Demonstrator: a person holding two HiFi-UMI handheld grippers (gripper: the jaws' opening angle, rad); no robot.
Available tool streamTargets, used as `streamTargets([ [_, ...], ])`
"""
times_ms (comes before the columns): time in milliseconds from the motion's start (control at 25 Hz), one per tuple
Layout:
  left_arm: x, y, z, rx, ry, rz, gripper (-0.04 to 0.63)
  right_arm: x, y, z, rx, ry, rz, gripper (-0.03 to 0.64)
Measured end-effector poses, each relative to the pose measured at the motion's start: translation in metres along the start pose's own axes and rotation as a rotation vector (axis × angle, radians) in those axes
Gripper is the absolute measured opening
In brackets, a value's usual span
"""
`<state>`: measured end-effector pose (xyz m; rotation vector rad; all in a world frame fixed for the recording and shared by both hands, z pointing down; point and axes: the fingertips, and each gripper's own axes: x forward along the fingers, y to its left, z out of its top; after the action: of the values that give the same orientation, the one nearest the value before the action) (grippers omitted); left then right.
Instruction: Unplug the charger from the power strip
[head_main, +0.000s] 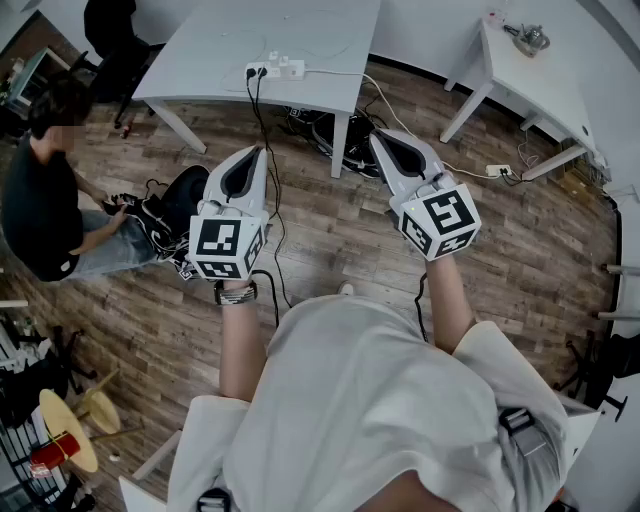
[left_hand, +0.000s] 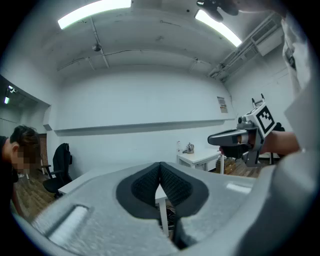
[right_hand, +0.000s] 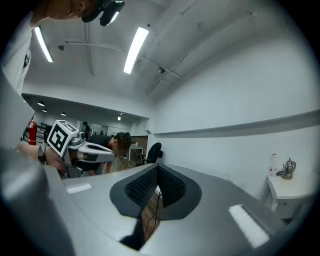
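Observation:
A white power strip (head_main: 276, 70) lies at the near edge of a white table (head_main: 300, 30). A black charger plug (head_main: 252, 73) sits in its left end, and the plug's black cable (head_main: 264, 135) hangs to the floor. Both grippers are held level in the air, well short of the table. My left gripper (head_main: 262, 150) (left_hand: 160, 164) is shut with nothing in it and points toward the strip. My right gripper (head_main: 377, 135) (right_hand: 158, 166) is level with it on the right, its pads meeting at the tips around nothing.
A seated person (head_main: 40, 190) works at a black bag (head_main: 165, 205) on the wood floor at left. Cables (head_main: 330, 130) tangle under the table. A second white table (head_main: 530, 85) stands at right, with another strip (head_main: 497, 171) on the floor.

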<state>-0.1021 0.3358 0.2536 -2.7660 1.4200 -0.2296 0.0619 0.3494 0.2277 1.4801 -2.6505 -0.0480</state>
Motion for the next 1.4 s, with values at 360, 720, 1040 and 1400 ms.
streamTargets([
  [360, 0.01, -0.007, 0.004, 0.002, -0.007, 0.01, 0.003, -0.005, -0.004, 0.01, 0.025, -0.066, 0.025, 0.002],
  [720, 0.032, -0.031, 0.006, 0.017, -0.012, 0.029, 0.003, -0.011, -0.008, -0.003, -0.006, -0.033, 0.118, 0.001],
  [1040, 0.041, -0.042, -0.02, -0.01, 0.019, 0.032, 0.003, 0.001, -0.017, -0.024, -0.021, 0.005, 0.134, 0.002],
  [1400, 0.087, -0.017, -0.029, 0.04, 0.035, 0.064, 0.003, 0.052, -0.043, -0.042, -0.029, 0.009, 0.125, 0.002],
])
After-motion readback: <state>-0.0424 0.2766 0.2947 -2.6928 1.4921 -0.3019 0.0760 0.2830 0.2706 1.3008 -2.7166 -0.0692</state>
